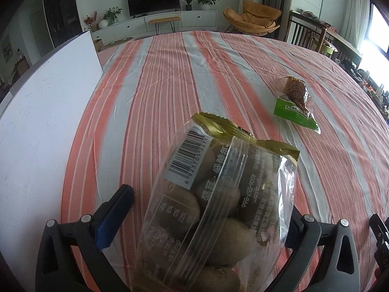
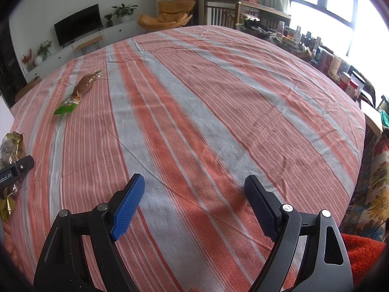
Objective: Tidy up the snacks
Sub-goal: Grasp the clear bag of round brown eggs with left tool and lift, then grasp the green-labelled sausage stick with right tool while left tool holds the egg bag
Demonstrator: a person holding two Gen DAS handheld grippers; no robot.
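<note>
Between spread left gripper [image 1: 206,209] fingers, clear snack bag [image 1: 214,194], unpinched

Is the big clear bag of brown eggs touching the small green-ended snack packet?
Apart. The left wrist view shows striped cloth between the bag and the packet.

Orange-and-grey striped tablecloth [image 2: 194,112], gold-edged clear snack bag [image 1: 218,194], green-and-brown packet [image 1: 296,104], white board [image 1: 43,112]
</note>
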